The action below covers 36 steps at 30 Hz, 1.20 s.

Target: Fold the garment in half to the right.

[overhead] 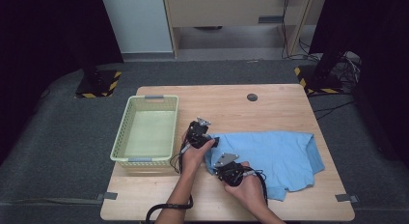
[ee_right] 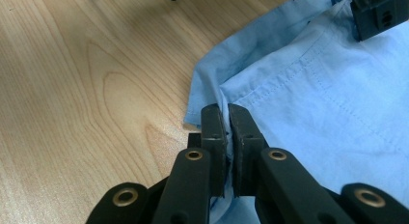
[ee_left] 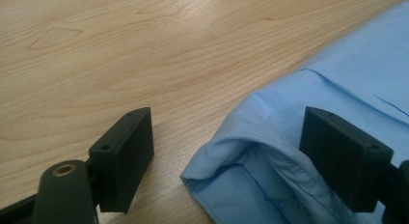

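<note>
On a wooden table [overhead: 270,105], I hold a blue shirt [overhead: 277,154] with my right gripper [overhead: 223,167], its jaws clamped tight on a seamed fold at the cloth's near-left edge; in the right gripper view the fabric is pinched between the two black pads [ee_right: 214,137] and spreads away toward two o'clock. My left gripper [overhead: 212,139] sits at the shirt's left end, about eleven o'clock from the right one, with its jaws standing wide. In the left gripper view a folded corner of the shirt [ee_left: 251,166] lies between them, closer to the right jaw, and neither pad presses on it; bare wood runs under the left jaw. The shirt lies crumpled flat across the table's right half, from the centre out toward three o'clock, a flap trailing to the near edge at five o'clock. A pale green basket [overhead: 144,159] stands at nine o'clock of the grippers, along the table's left side, apart from the cloth. A small dark round disc [overhead: 252,97] marks the tabletop at twelve o'clock, well clear of the shirt.
</note>
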Tool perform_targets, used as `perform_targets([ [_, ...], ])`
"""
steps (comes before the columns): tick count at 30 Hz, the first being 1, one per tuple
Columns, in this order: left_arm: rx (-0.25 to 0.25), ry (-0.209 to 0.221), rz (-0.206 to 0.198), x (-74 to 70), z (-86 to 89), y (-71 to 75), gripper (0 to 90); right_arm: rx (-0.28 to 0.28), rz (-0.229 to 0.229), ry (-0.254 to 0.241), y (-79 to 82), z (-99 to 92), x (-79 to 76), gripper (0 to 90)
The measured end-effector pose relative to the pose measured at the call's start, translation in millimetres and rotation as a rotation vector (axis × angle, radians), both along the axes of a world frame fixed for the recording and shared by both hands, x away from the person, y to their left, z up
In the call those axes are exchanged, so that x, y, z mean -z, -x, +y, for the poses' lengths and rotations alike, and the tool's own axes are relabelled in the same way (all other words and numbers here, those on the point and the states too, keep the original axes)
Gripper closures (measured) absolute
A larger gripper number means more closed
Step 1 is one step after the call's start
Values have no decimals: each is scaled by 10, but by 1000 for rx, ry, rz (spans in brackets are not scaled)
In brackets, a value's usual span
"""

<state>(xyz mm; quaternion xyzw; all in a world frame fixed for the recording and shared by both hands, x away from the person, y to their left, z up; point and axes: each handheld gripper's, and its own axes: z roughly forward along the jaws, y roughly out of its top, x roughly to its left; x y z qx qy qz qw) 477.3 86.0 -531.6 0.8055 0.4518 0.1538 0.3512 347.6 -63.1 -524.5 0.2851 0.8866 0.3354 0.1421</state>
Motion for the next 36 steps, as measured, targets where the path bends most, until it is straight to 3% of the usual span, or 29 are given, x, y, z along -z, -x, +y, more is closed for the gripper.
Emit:
perform_targets([
  [10,19,17,-23,7,-8,101,330,-1,0,-2,1,-6,1,867],
  [17,33,53,-60,35,-55,199,608,2,1,-7,3,-9,2,870],
  [20,43,50,-53,25,-72,212,698,6,2,-16,10,-22,8,871],
  [26,78,60,-68,-148,-113,239,811,8,-9,-24,40,-71,-5,875],
  [32,103,113,-98,-384,-125,316,823,8,-49,-51,129,-142,-163,876],
  [36,128,111,-123,-562,-153,374,825,6,-90,-57,223,-196,-289,877],
])
